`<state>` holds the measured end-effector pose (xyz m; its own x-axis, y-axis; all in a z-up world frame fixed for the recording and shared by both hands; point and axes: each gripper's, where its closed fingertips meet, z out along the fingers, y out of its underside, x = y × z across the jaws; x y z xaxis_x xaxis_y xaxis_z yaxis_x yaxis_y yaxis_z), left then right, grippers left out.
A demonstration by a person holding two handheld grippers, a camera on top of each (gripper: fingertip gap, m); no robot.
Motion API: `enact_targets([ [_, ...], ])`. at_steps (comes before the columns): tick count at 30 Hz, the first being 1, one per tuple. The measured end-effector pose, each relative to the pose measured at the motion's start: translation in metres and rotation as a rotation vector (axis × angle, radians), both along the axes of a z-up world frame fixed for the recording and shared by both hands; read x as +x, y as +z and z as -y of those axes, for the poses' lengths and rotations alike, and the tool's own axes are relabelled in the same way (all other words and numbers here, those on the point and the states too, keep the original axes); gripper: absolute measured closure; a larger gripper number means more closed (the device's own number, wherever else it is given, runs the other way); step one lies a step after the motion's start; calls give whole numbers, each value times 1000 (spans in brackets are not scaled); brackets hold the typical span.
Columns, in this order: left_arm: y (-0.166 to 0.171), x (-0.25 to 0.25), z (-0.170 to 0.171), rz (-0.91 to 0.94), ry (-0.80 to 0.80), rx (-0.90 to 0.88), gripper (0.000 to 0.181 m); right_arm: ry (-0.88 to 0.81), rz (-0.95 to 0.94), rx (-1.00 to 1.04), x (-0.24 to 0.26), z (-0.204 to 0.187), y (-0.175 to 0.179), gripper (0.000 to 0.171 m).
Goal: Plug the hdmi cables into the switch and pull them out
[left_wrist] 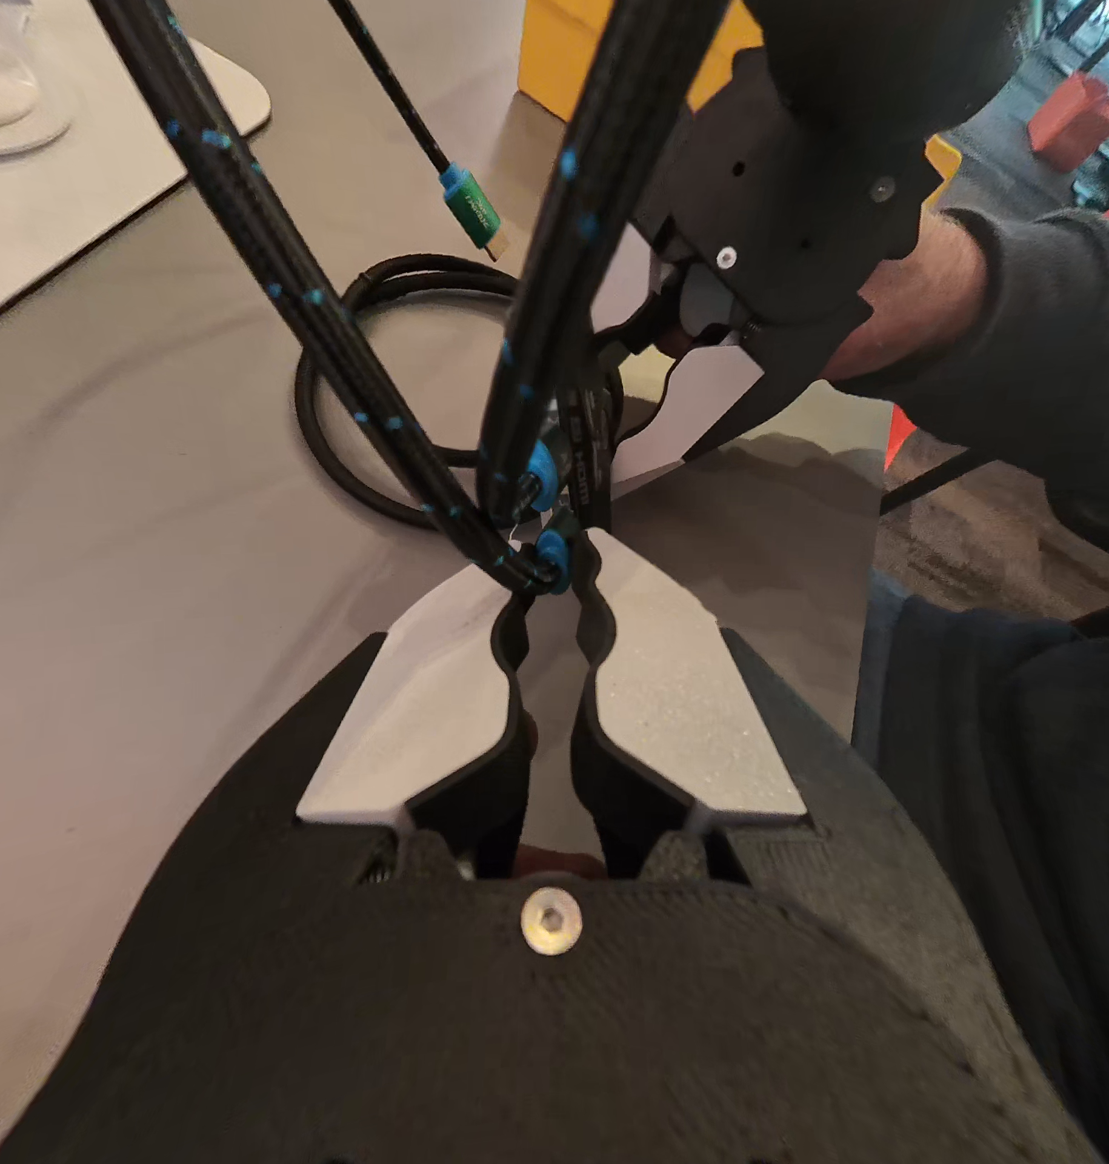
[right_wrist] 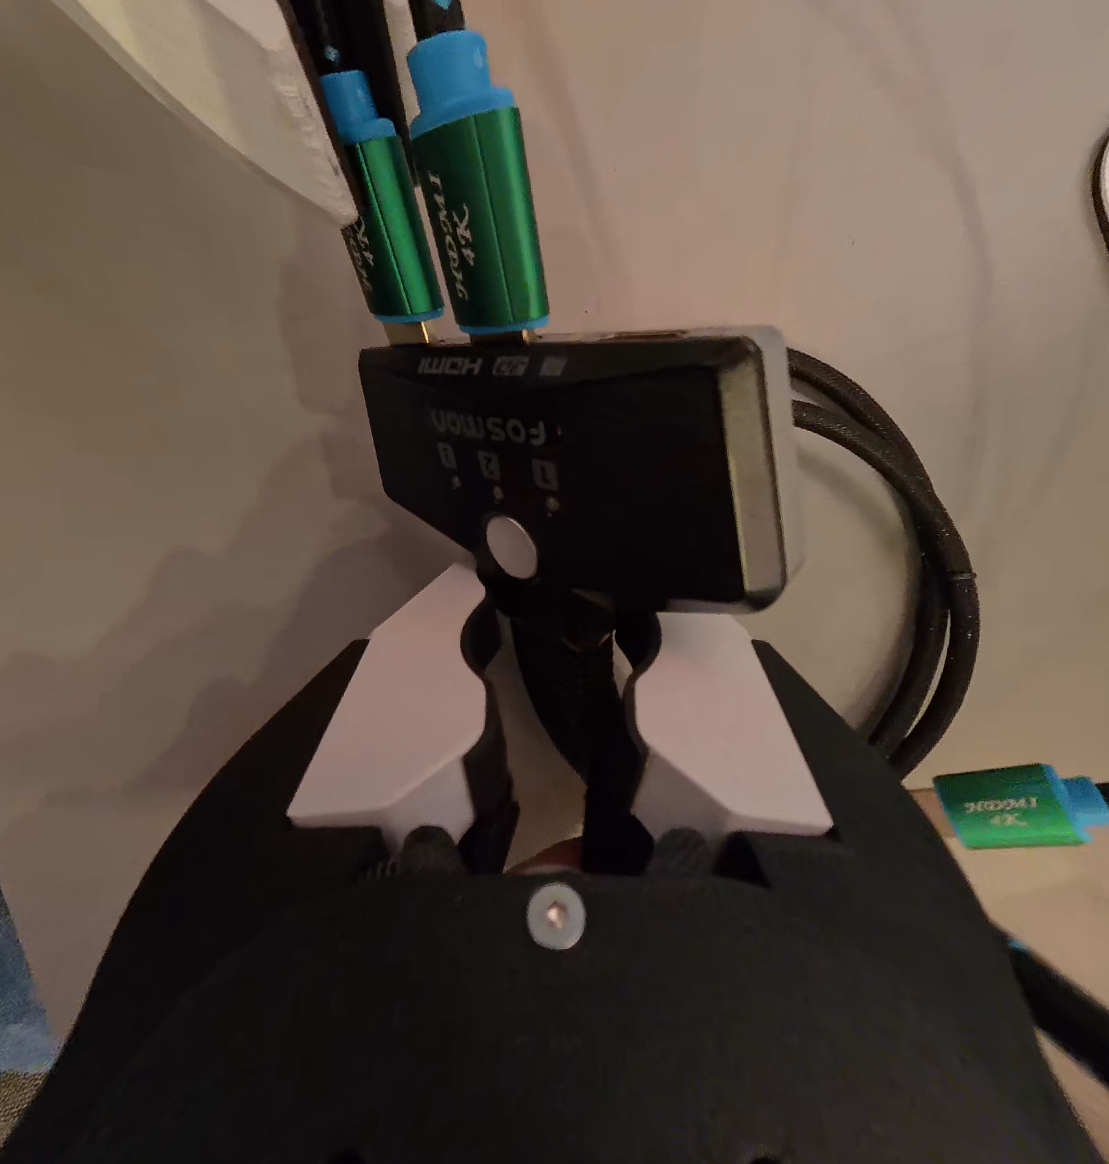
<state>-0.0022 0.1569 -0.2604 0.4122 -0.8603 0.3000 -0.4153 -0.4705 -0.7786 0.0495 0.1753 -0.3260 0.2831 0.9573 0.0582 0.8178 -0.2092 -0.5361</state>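
Two green HDMI plugs [right_wrist: 476, 220] sit in the light, slick switch [right_wrist: 577, 466]. Right gripper [right_wrist: 564, 636] jaws pinch its stiff cable stub at 6 o'clock; left gripper [left_wrist: 555, 570] jaws pinch one plug's rigid shell.

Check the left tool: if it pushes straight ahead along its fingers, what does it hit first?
Likely nothing new: the left tool is already at a plugged green HDMI plug. Straight beyond that sits the switch, held by the right tool. Depth is hard to judge.
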Motion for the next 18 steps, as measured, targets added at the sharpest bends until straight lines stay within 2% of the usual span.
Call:
enact_targets([
  [10, -1, 3, -6, 43, 82, -8, 168, -19, -20, -16, 0, -1, 0, 141],
  [18, 4, 7, 1, 12, 38, 24, 170, 10, -47, -7, 1, 1, 0, 140],
])
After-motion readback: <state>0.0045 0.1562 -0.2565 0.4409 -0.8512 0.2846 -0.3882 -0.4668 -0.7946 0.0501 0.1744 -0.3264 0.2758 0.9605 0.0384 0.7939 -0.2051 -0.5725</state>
